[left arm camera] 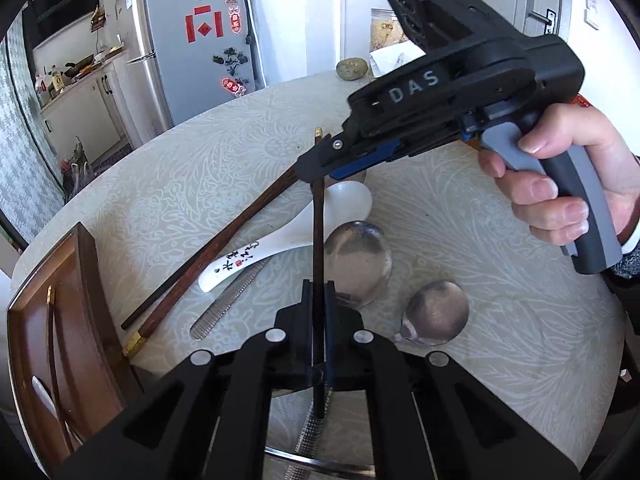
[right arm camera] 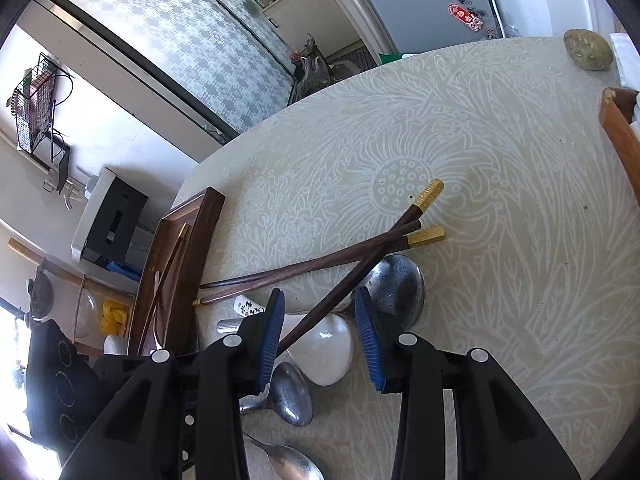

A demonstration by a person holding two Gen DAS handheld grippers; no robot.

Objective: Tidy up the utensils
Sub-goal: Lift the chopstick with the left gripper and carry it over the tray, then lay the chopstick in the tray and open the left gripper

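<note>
My left gripper (left arm camera: 318,292) is shut on the thin end of a dark wooden chopstick (left arm camera: 318,232), which runs straight away from it to a gold cap. That cap end passes between the jaws of my right gripper (left arm camera: 320,170), held by a hand at the upper right. In the right wrist view the right gripper (right arm camera: 320,336) stands open, and the chopstick (right arm camera: 332,296) slants through the gap without being pinched. Two more chopsticks (left arm camera: 200,256) lie crossed on the table. A white ceramic spoon (left arm camera: 280,240) and two metal spoons (left arm camera: 358,264) lie beside them.
A brown wooden tray (left arm camera: 88,264) sits at the table's left edge with a chopstick and a spoon in it. A stone (left arm camera: 352,69) rests at the far edge. A wooden chair back (right arm camera: 620,136) rises at the right. Beyond the table stands a fridge (left arm camera: 192,40).
</note>
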